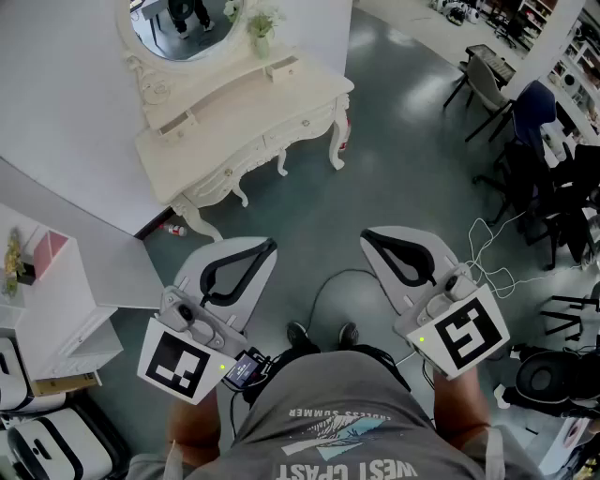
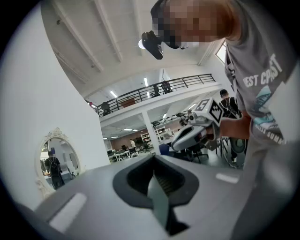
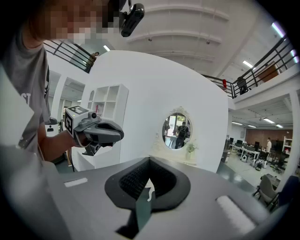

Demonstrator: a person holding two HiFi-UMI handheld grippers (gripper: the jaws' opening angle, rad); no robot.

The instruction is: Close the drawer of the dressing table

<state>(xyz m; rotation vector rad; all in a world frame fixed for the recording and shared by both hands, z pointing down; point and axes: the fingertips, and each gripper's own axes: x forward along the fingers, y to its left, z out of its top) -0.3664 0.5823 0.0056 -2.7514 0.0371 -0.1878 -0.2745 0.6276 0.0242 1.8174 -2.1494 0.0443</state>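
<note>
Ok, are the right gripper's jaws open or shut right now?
Shut. The right gripper view shows the right gripper with jaws together and nothing between them, well short of the dressing table.

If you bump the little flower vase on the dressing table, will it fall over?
Probably yes: the vase looks narrow and tall, with leafy stems on top, so it may tip easily. It seems small, so likely light. It stands on the dressing table close beside the mirror, so it might fall against that.
</note>
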